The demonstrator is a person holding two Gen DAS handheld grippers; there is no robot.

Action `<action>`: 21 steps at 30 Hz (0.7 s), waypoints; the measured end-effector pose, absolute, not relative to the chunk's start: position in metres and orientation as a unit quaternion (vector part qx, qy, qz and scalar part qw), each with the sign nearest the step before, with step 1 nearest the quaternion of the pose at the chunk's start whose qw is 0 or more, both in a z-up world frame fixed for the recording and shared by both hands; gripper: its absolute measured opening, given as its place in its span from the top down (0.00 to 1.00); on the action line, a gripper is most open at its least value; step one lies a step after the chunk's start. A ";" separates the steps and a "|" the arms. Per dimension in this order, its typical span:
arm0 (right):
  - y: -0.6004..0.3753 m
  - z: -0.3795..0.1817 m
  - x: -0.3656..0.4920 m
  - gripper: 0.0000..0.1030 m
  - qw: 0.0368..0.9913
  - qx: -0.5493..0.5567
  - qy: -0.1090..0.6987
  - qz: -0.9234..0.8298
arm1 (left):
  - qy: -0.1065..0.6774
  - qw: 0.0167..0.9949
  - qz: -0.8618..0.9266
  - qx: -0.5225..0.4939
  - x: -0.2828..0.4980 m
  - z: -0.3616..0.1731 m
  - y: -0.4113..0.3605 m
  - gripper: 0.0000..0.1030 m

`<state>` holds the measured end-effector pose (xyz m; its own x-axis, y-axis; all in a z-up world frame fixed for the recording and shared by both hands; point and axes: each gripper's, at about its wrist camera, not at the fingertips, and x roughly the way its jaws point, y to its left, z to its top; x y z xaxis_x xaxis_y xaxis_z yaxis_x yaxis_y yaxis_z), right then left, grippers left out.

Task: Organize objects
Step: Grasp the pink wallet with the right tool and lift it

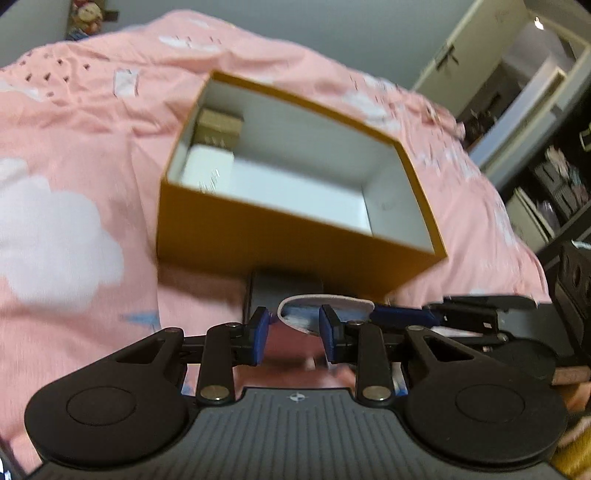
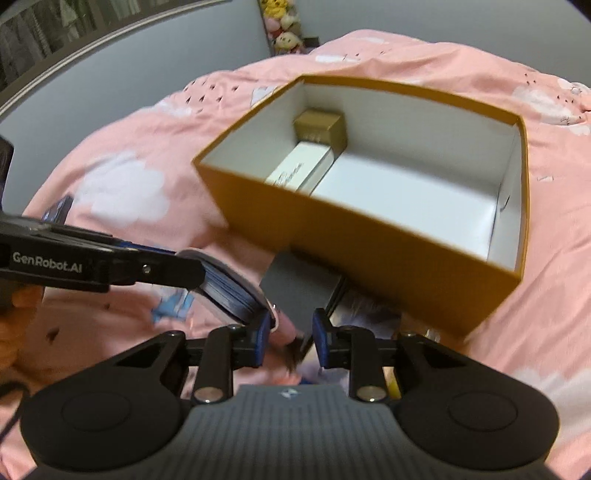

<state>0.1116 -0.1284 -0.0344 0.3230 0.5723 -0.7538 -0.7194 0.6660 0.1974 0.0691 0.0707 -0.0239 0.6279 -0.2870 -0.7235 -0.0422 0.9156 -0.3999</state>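
An orange box (image 1: 295, 236) (image 2: 388, 258) with a white inside stands open on the pink bed cover. It holds a small gold box (image 1: 219, 127) (image 2: 321, 127) and a white box (image 1: 207, 171) (image 2: 299, 168) at one end. A dark grey box (image 1: 284, 291) (image 2: 299, 288) lies against its near wall. A flat oval thing with a pink rim (image 1: 325, 308) (image 2: 229, 291) sits at the tips of both grippers. My left gripper (image 1: 295, 328) has the oval's end between its jaws, with a gap at the left pad. My right gripper (image 2: 291, 332) has the dark box's corner between its blue pads, pink cover showing beside it.
The pink cover with white clouds (image 1: 55, 229) (image 2: 125, 188) spreads around the box. Shelves and a doorway (image 1: 554, 177) stand off the bed's right side. Plush toys (image 2: 284, 33) sit by the grey wall at the far end. A hand (image 2: 22, 325) holds the left gripper.
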 end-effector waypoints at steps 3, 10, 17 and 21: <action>-0.120 -0.032 0.119 0.74 0.823 -0.086 0.407 0.386 | 0.415 0.888 -0.055 -0.191 0.077 -0.024 0.071 0.68; -0.113 -0.041 0.134 0.77 0.833 -0.082 0.410 0.361 | 0.436 0.880 -0.044 -0.183 0.077 -0.040 0.070 0.61; -0.111 -0.046 0.135 0.74 0.818 -0.072 0.431 0.373 | 0.438 0.872 -0.023 -0.216 0.072 -0.052 0.080 0.41; -0.108 -0.049 0.138 0.74 0.824 -0.071 0.432 0.359 | 0.425 0.871 0.012 -0.245 0.079 -0.053 0.090 0.41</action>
<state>0.1380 -0.1077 -0.0489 0.3680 0.5313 -0.7631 -0.6533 0.7317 0.1944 0.0790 0.0902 -0.0529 0.6380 -0.1871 -0.7470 -0.2299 0.8795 -0.4166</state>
